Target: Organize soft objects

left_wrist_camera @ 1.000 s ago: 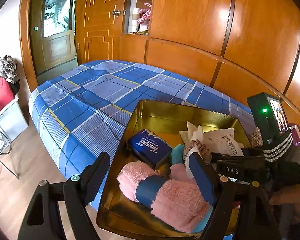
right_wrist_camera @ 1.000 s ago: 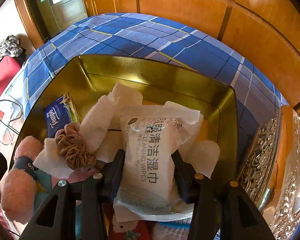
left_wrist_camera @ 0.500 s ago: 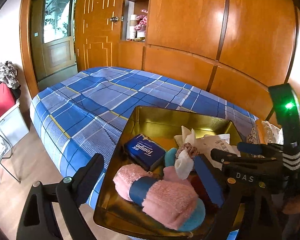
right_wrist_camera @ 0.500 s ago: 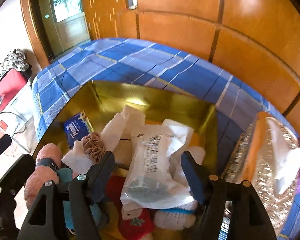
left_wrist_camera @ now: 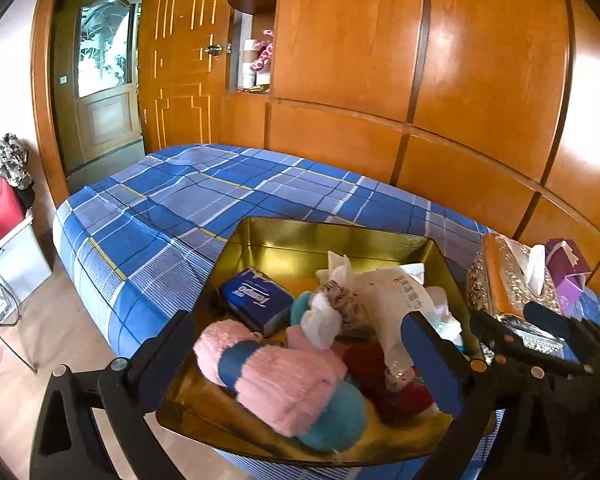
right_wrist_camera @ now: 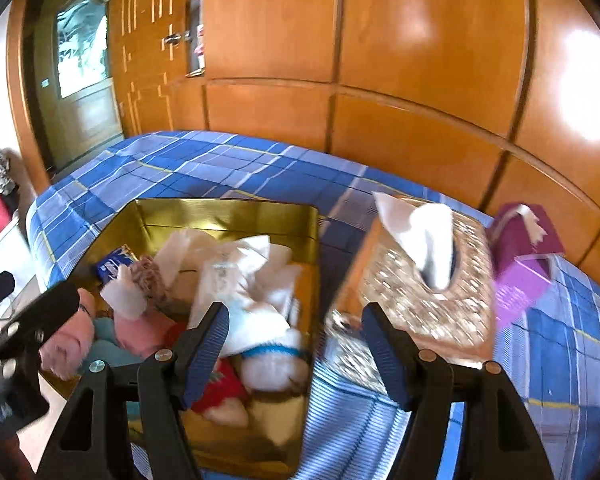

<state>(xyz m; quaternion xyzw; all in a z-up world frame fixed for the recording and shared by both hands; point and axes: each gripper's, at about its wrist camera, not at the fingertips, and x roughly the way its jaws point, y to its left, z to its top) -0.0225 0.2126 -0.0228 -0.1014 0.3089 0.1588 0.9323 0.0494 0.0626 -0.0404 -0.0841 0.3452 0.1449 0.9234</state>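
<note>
Gold-coloured and shiny, the tin tray [left_wrist_camera: 332, 232] sits at the near edge of the blue plaid bed [left_wrist_camera: 188, 200], and most of the sorting looks done: a pink plush roll [left_wrist_camera: 276, 376], a blue tissue pack [left_wrist_camera: 256, 300], a wipes packet [left_wrist_camera: 400, 296], a brownish scrunchie [left_wrist_camera: 340, 300] and loose white tissues are heaped inside it. Both tools hang above with nothing in them; the left gripper [left_wrist_camera: 300, 364] has its jaws spread wide over the pink roll, and the right gripper [right_wrist_camera: 296, 344] has its jaws parted over the tray's right rim. Outside the tray, a silver tissue box [right_wrist_camera: 420, 280] and a purple carton [right_wrist_camera: 524, 256] stand on the bed; whether they belong in it, I cannot tell.
</note>
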